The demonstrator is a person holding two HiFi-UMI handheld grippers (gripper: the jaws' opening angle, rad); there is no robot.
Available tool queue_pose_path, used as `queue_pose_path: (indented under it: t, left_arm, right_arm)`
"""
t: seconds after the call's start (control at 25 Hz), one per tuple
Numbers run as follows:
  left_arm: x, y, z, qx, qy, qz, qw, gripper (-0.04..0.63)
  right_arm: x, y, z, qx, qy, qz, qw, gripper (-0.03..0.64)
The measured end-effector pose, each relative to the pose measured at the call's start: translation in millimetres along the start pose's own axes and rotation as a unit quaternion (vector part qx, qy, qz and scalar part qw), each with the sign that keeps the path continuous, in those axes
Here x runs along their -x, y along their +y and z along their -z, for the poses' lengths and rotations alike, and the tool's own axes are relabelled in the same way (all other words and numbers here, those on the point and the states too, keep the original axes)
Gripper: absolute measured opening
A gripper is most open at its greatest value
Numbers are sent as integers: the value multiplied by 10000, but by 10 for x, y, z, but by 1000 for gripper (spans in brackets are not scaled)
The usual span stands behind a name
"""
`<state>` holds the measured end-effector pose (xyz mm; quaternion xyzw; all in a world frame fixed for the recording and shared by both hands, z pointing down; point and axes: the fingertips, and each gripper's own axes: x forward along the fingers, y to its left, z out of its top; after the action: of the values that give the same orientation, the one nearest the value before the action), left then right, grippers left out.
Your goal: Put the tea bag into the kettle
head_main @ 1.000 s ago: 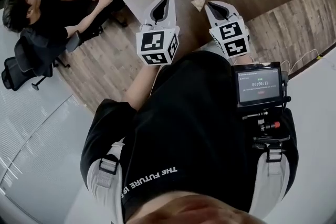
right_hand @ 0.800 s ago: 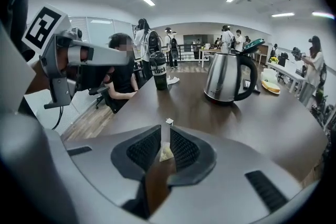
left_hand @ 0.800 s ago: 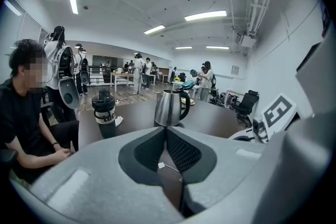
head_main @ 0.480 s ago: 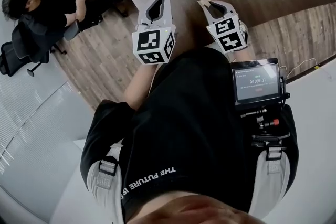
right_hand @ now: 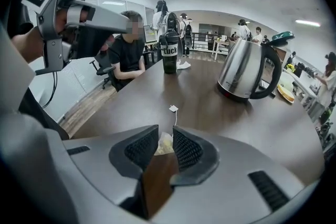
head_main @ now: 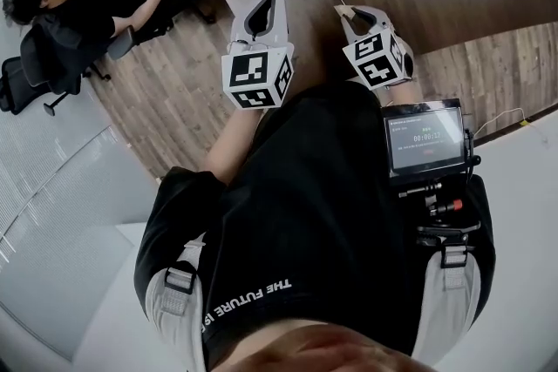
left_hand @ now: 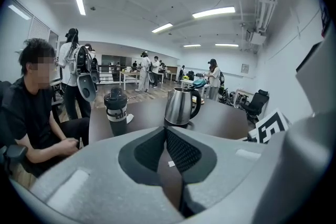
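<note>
While over dark table (right_hand: 210, 113) in busy office: rt claw (right_hand: 166, 136) on tea bag (right_hand: 163, 146); lt claw (left_hand: 165, 131) closed, empty.

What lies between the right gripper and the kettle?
Only the tea bag's string and tag on bare table, per the right gripper view; kettle beyond.

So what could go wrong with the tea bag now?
The right gripper pinches the tea bag near its jaw tips, so it might slip out when lifted. Its string and tag trail on the table and could snag. The kettle looks shut on top, so the bag may not get in.
</note>
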<state>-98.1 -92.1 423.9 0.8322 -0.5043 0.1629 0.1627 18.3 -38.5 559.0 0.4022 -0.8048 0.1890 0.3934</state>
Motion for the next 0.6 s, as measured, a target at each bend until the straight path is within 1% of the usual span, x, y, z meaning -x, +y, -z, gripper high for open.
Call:
queue_pose_path:
  t: [0.6]
  left_arm:
    - [127, 82, -28, 87, -63, -250, 9996, 15]
  right_arm:
    - [-149, 29, 257, 537, 638, 55, 9965, 86]
